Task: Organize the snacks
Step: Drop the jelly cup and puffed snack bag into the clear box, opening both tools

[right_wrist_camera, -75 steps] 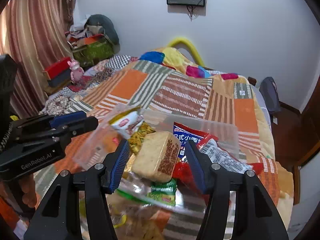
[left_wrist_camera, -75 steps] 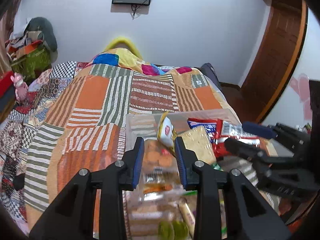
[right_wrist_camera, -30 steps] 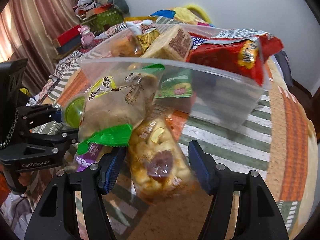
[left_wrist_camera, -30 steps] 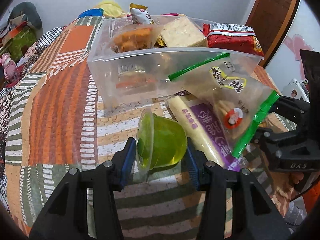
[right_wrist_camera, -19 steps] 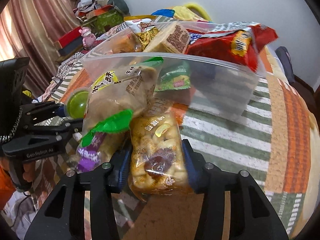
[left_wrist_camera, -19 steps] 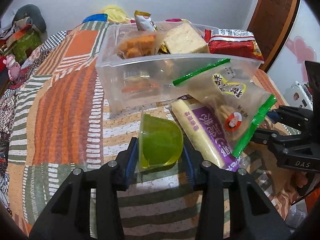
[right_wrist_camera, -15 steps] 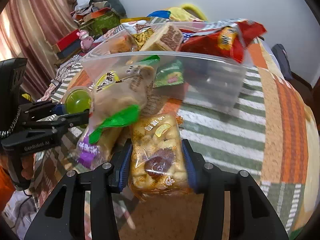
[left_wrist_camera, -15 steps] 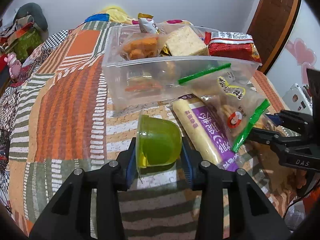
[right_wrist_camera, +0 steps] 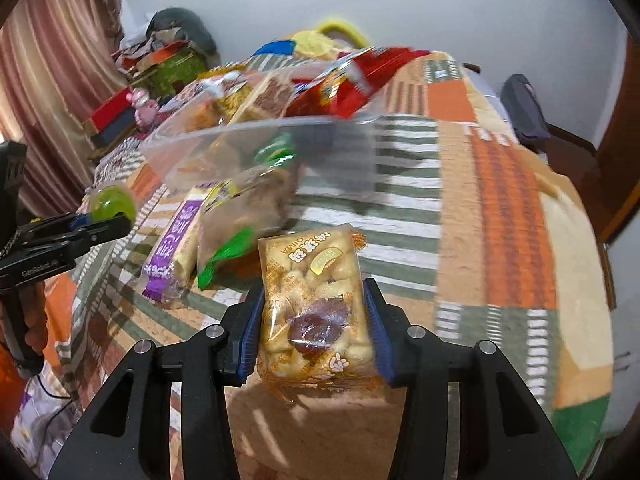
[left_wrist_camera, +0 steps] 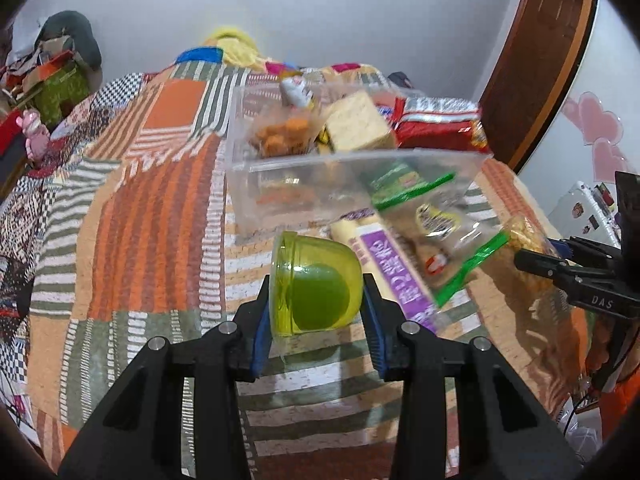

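Both jaws full | left gripper (left_wrist_camera: 316,312): jelly cup (left_wrist_camera: 316,286) | right gripper (right_wrist_camera: 314,332): snack bag (right_wrist_camera: 314,308)

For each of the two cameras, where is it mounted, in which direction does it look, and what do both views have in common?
Left wrist: on the left gripper, facing the clear plastic bin; jaws clamp the green jelly cup; right gripper shows at right.
Right wrist: on the right gripper, facing the same bin; jaws clamp the yellow puffed-snack bag; left gripper shows at left.
Shared: bin, purple-labelled packet, striped patchwork bedspread.
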A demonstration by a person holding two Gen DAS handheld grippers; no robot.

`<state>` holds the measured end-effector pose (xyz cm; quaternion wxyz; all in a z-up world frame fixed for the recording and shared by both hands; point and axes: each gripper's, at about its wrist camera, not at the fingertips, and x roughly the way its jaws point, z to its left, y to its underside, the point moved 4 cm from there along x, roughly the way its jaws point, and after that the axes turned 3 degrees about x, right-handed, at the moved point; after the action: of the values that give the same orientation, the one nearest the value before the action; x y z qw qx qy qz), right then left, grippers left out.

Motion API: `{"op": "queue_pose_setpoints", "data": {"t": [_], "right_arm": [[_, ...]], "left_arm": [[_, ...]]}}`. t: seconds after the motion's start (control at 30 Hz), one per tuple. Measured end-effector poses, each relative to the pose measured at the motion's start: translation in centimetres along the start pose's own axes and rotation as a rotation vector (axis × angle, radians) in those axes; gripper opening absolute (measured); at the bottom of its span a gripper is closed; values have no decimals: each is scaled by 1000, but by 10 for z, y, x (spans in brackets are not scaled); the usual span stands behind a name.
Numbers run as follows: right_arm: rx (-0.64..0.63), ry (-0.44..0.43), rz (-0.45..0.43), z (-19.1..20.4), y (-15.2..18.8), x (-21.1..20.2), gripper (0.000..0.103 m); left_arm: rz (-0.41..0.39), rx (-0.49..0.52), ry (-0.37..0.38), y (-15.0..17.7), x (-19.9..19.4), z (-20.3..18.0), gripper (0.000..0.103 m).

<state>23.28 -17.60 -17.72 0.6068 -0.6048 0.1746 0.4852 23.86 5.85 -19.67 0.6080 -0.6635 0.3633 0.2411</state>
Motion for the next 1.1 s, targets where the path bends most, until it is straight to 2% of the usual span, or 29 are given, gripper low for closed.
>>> {"op": "queue_pose_setpoints", "data": {"t": [0.3, 0.53, 0.87, 1.1], "right_arm": [[-15, 1, -118, 6, -36, -27, 43], [-39, -23, -179, 20, -71, -25, 43], [-49, -44, -175, 35, -107, 9, 43], [-37, -38, -136, 42, -115, 40, 43]], "left_arm": [[-84, 18, 17, -42, -20, -13, 40], [-108, 15, 28, -70, -9, -12, 40], [-75, -31, 5, -92, 38, 10, 40], [-69, -39, -29, -101, 59, 20, 40]]}}
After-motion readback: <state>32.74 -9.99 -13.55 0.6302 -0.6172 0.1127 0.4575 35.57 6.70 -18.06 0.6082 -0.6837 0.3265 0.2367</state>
